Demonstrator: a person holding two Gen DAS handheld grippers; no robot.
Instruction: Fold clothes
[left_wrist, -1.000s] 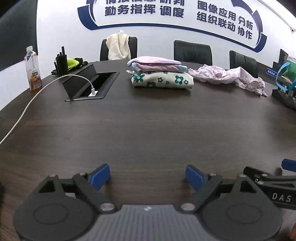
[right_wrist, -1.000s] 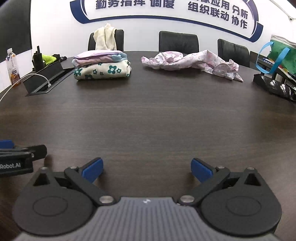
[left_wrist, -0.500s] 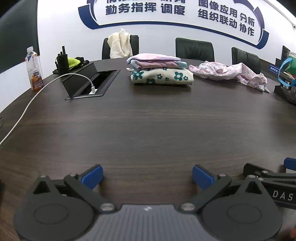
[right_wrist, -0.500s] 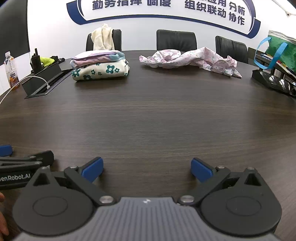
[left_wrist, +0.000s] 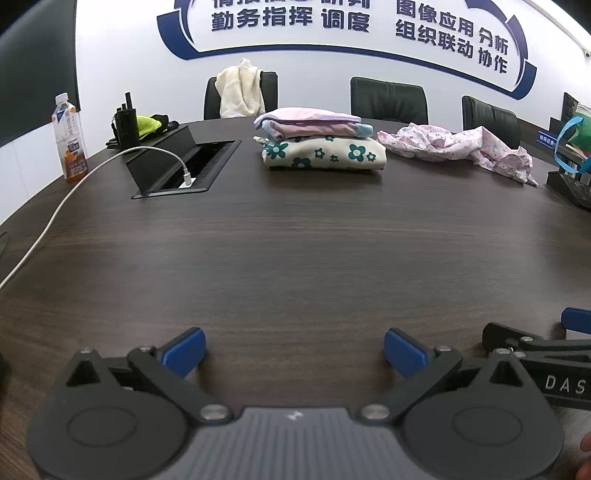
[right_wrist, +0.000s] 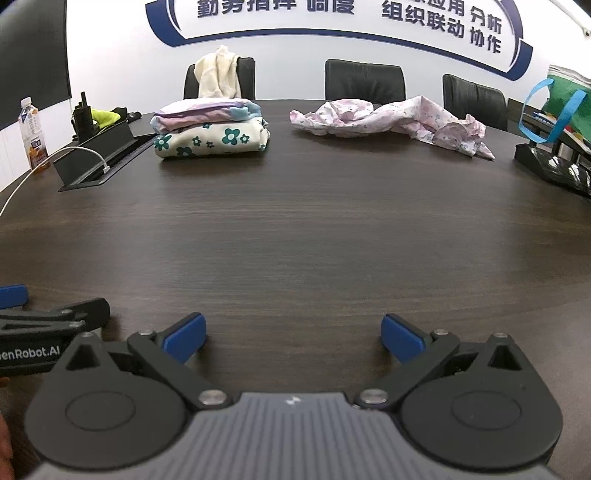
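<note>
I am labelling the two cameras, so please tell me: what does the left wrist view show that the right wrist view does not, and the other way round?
Only the left wrist view: the open left gripper from behind.
Only the right wrist view: the open right gripper from behind, and the whole green bag with blue handles.
Both: the folded stack, the crumpled pink garment, the drink bottle, the white cable and the dark table.
</note>
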